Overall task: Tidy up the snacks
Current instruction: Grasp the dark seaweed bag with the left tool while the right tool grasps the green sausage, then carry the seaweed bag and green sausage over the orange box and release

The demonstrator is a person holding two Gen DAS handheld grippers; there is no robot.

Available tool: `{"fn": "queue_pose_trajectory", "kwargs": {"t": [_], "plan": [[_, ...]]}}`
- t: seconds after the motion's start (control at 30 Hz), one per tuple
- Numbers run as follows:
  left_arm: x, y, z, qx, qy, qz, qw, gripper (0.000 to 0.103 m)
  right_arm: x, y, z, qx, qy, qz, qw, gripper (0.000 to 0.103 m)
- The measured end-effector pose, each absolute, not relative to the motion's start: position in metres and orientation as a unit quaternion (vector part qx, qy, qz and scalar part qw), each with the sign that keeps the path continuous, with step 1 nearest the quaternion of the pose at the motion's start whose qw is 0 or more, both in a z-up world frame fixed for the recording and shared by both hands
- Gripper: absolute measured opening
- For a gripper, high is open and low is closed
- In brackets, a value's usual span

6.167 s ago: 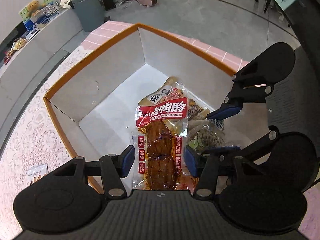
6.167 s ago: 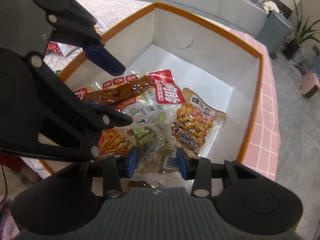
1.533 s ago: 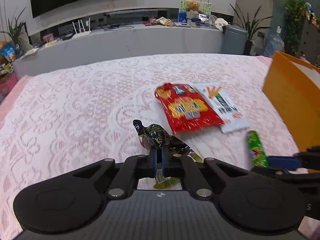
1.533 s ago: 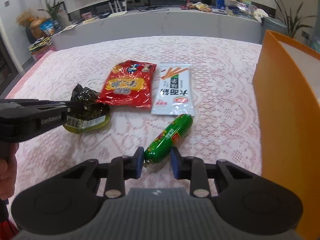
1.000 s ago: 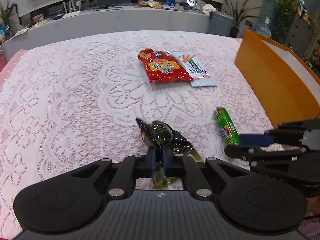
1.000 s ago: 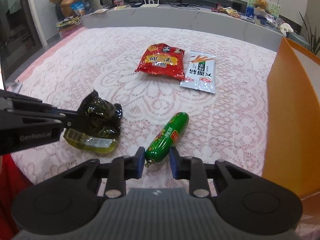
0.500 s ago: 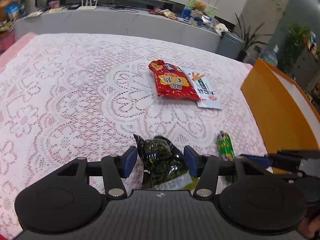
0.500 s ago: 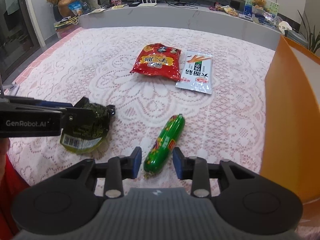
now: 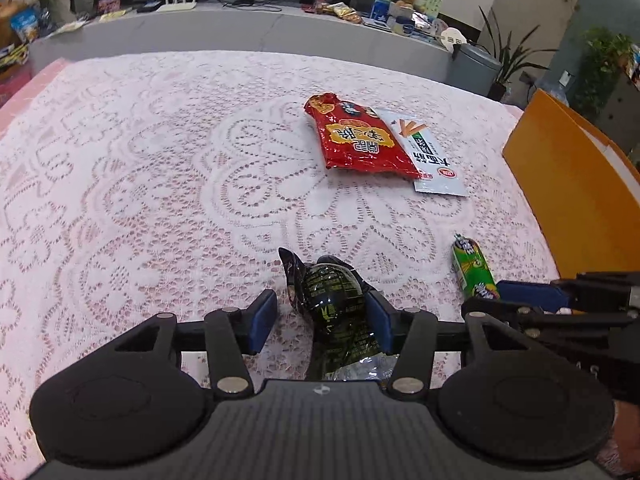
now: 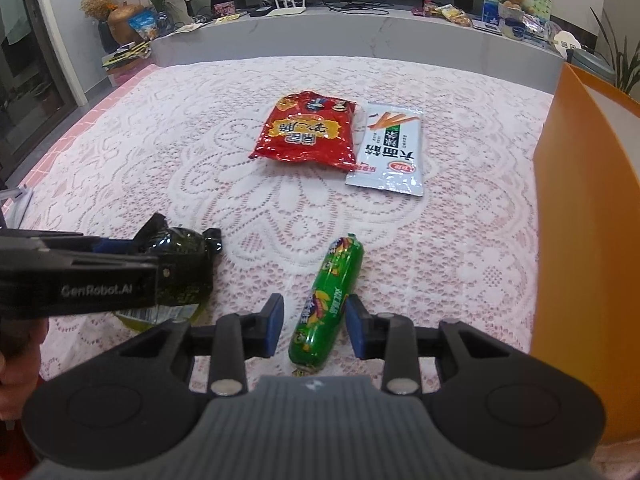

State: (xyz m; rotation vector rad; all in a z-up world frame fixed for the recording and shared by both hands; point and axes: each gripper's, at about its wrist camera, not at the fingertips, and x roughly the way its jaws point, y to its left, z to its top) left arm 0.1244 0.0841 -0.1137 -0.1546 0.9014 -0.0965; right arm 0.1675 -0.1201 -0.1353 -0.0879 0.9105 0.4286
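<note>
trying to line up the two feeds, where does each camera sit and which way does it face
Left wrist: sits on the left claw, angled down across the lace tablecloth; dark green packet between its open fingers, the right claw at the right edge.
Right wrist: sits on the right claw, facing likewise; green sausage between open fingers, the left claw and a hand at left.
Shared: red bag, white packet, orange box.

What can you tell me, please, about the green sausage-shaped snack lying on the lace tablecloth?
The green sausage-shaped snack is a glossy plastic-wrapped tube with colourful printing and crimped ends. It lies flat on the pink lace tablecloth, angled slightly, between the blue pads of the right gripper. The jaws stand open: a gap shows on the left side, while the right pad sits very close. An orange box wall stands to its right.
</note>
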Motion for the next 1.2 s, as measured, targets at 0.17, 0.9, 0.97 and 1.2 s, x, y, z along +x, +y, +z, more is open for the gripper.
{"fn": "queue_pose_trajectory", "kwargs": {"t": [0.17, 0.9, 0.97, 1.2], "plan": [[0.125, 0.081, -0.114, -0.069, 0.43, -0.046, 0.899, 0.06, 0.176, -0.121, -0.136, -0.025, 0.443, 0.201, 0.873, 0.033], [0.122, 0.071, -0.101, -0.063, 0.413, -0.062, 0.906, 0.044, 0.189, -0.117, -0.138, -0.031, 0.448, 0.192, 0.873, 0.02], [0.12, 0.072, -0.097, -0.066, 0.41, -0.059, 0.908, 0.044, 0.186, -0.117, -0.133, -0.034, 0.441, 0.196, 0.875, 0.02], [0.114, 0.072, -0.08, -0.069, 0.4, -0.052, 0.912, 0.044, 0.174, -0.12, -0.11, -0.046, 0.421, 0.207, 0.882, 0.02]]}}
